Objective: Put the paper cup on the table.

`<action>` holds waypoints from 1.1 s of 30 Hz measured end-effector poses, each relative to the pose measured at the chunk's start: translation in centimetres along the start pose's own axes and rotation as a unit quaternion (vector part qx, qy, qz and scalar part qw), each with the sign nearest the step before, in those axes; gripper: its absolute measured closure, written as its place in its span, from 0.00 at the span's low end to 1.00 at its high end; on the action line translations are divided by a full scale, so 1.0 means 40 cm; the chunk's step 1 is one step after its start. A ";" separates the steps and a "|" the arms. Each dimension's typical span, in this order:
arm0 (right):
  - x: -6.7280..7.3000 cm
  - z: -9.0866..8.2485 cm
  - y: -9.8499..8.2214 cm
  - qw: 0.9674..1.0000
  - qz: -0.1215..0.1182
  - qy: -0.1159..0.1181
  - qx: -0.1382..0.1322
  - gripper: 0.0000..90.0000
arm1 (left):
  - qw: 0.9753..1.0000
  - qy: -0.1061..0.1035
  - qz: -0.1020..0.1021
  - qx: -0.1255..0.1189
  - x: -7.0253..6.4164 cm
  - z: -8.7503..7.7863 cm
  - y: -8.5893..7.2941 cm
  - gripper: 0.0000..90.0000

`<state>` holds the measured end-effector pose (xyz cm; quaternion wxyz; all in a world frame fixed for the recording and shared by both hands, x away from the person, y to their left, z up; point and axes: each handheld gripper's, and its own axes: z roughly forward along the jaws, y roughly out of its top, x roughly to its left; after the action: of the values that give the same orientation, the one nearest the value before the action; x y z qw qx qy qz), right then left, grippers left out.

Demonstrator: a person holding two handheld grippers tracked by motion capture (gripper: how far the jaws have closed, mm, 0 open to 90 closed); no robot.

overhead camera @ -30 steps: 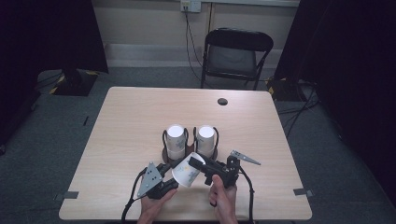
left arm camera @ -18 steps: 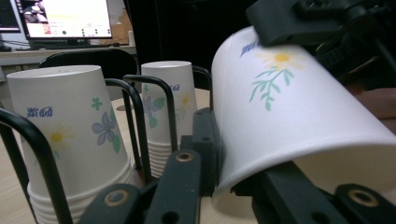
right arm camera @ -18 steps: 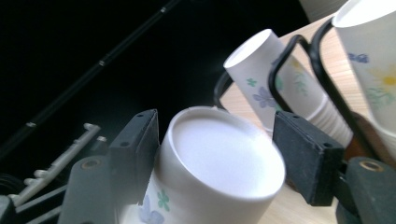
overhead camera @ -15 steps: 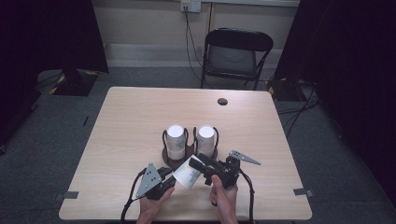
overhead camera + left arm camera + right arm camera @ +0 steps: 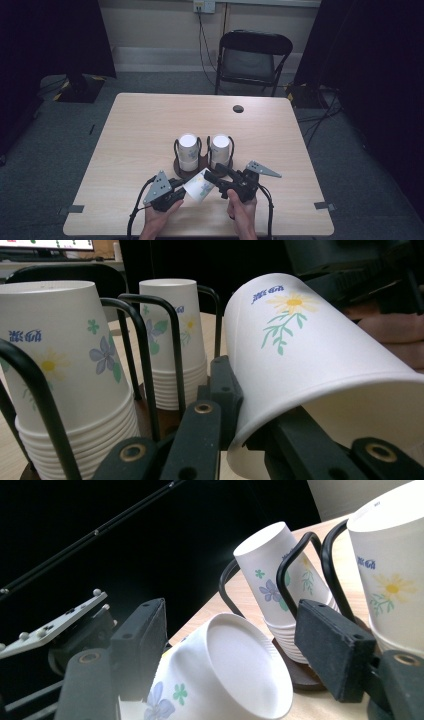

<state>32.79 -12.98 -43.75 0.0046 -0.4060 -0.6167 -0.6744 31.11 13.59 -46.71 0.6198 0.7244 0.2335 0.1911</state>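
While both hands sat near the bench's [image 5: 130, 130] front edge, the left tongs [image 5: 176, 192] were clenched on the rim of a loose paper cup [image 5: 199, 185], which lay tilted between the two tools; the right tongs [image 5: 212, 179] had just been opening, their pads standing either side of the cup's closed base without pressing it; just beyond, mid-bench, two stacks of upturned cups [image 5: 188, 150] stood side by side in a dark wire holder [image 5: 202, 161]; a small dark disc [image 5: 238, 108] lay near the far edge.
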 end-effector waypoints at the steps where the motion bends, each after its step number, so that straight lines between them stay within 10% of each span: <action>1: 0.001 -0.002 0.001 1.000 -0.005 0.000 0.001 0.32 | 1.000 -0.001 -0.001 0.002 0.003 -0.001 0.002 0.97; 19: 0.030 -0.035 -0.002 0.993 -0.115 -0.009 0.026 0.33 | 0.995 -0.033 0.019 0.091 0.047 0.005 0.061 0.97; 33: 0.053 -0.044 -0.014 0.978 -0.196 -0.015 0.077 0.23 | 0.980 -0.069 0.047 0.179 0.054 0.031 0.089 0.97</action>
<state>30.13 -13.28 -42.88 -0.1058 -0.2859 -0.7341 -0.6068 33.93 13.39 -43.43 0.4848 0.8453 0.1865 0.1249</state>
